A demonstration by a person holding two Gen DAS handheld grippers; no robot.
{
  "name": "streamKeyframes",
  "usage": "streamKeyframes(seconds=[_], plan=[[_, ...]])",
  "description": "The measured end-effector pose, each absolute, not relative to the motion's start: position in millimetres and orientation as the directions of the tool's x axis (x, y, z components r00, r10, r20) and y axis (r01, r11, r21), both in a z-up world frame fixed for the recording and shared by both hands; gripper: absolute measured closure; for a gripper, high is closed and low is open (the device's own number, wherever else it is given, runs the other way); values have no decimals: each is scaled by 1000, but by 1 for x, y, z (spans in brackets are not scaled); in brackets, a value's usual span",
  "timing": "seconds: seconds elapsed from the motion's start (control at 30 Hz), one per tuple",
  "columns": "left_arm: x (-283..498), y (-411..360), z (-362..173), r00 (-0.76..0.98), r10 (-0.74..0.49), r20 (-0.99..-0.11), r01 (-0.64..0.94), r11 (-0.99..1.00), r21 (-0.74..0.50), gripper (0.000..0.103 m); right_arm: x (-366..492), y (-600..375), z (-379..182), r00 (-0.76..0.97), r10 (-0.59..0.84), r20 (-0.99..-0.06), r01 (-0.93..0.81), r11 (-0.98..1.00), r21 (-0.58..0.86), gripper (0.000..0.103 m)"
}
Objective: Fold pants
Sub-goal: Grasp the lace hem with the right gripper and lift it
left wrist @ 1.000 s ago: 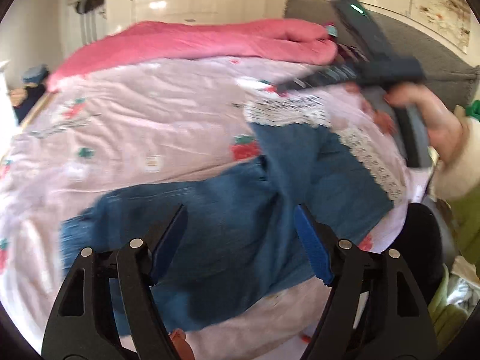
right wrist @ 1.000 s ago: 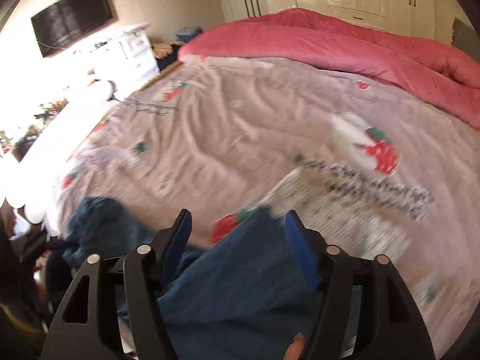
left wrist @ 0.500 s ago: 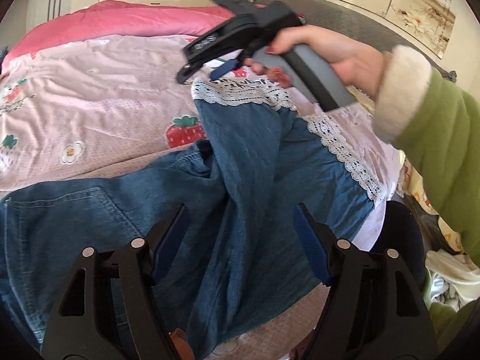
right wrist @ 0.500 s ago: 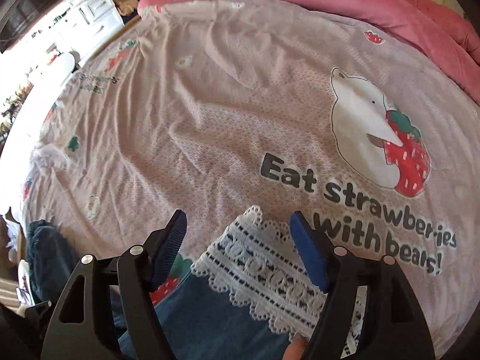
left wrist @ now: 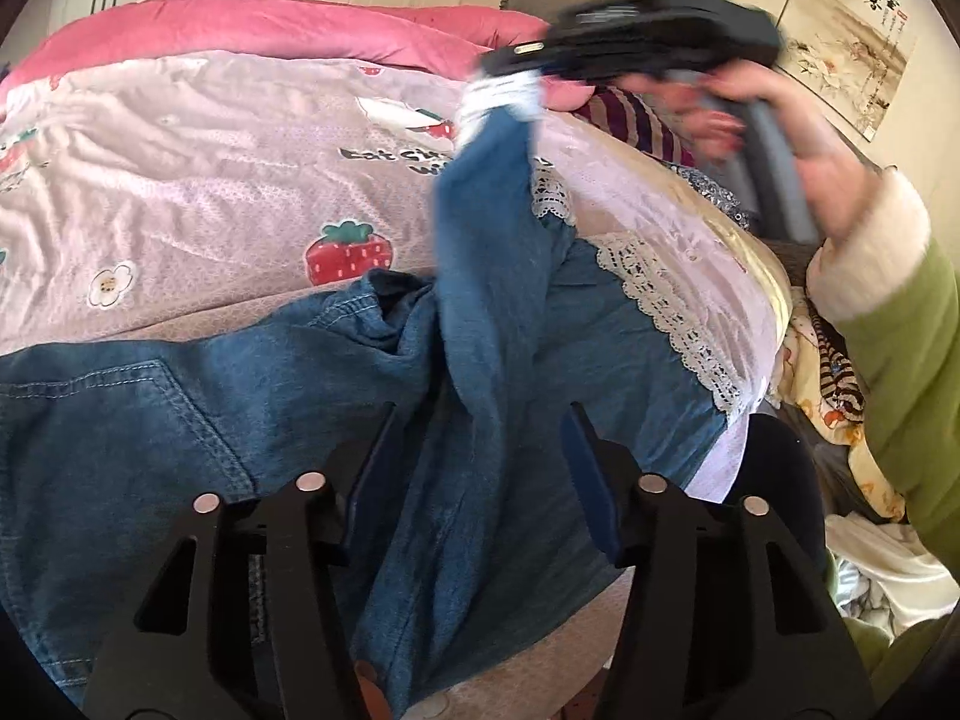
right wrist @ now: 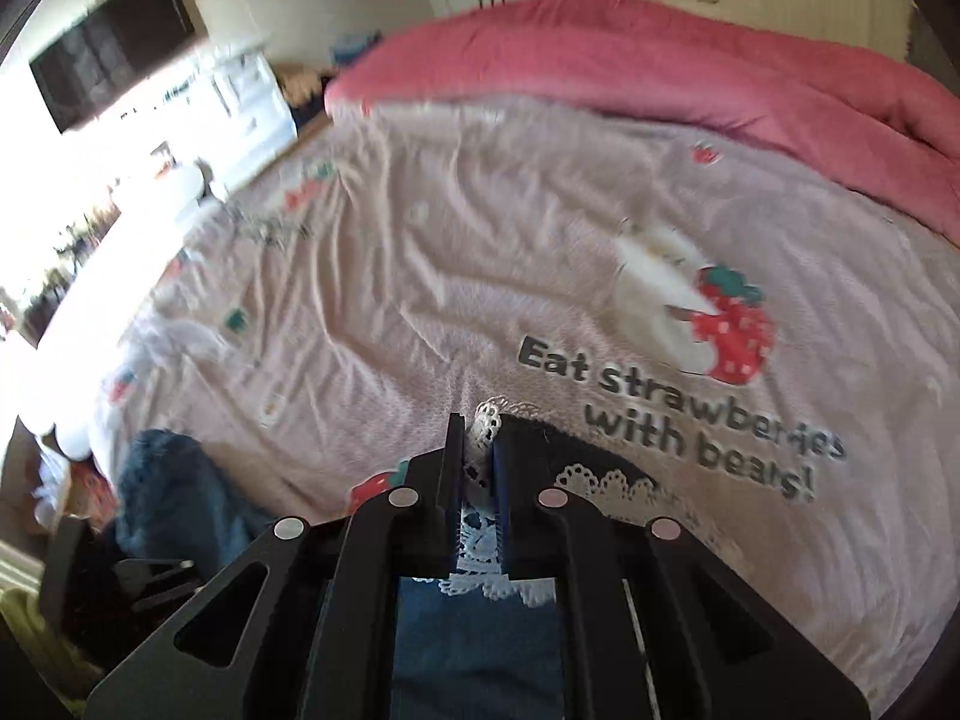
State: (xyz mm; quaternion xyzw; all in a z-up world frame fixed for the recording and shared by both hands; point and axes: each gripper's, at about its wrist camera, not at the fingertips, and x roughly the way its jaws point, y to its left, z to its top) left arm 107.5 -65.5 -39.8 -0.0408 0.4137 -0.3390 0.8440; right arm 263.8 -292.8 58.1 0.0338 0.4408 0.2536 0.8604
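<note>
Item: denim pants (left wrist: 492, 360), lace-trimmed at the cuffs, lying on the pink strawberry-print bedsheet (left wrist: 210, 180) at the near edge of the bed

Change since half a second ago: my right tongs (right wrist: 477, 468), then spread wide over the lace cuff (right wrist: 489, 420) as it lay flat on the bedsheet, are now closed narrow on that cuff, white lace pinched between the blue pads. The leg they grip has come up off the bedsheet; it now hangs from the tongs as a twisted blue column down to the rest of the pants. My left tongs (left wrist: 474, 474) remain spread wide, holding nothing, over the crotch and seat of the pants. The other leg lies flat as before, its lace hem (left wrist: 678, 324) toward the bedsheet's right edge

Left wrist view only: the right tongs (left wrist: 510, 57) seen from outside, blurred, with my right hand (left wrist: 780, 138) and green sleeve (left wrist: 900, 360); a back pocket (left wrist: 120, 420) of the pants at left; the pink quilt (left wrist: 270, 24) beyond the bedsheet

Right wrist view only: the pinch itself, close up; the print "Eat strawberries with bears!" (right wrist: 678, 414) on the bedsheet just past the cuff; a dark television (right wrist: 114, 48) on the wall far left of the bedsheet
</note>
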Motion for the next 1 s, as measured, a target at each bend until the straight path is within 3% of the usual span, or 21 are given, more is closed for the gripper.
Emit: streamKeyframes(seconds=[0.13, 0.3, 0.57, 0.73, 1.0], plan=[[107, -71, -37, 423, -614, -667, 540, 762, -359, 66, 218, -344, 70, 532, 522, -667, -380, 851, 363, 95], [105, -85, -39, 424, -582, -694, 554, 773, -309, 76, 173, -384, 50, 551, 523, -651, -330, 852, 406, 95], [78, -114, -37, 412, -552, -725, 652, 734, -188, 76, 129, -427, 5, 547, 537, -642, -221, 832, 509, 95], [62, -117, -39, 448, -477, -756, 666, 743, -74, 66, 112, -444, 3, 579, 567, -586, -210, 798, 565, 95], [45, -116, -20, 504, -500, -704, 695, 719, -12, 64, 95, -452, -6, 581, 577, -574, -203, 786, 584, 95]])
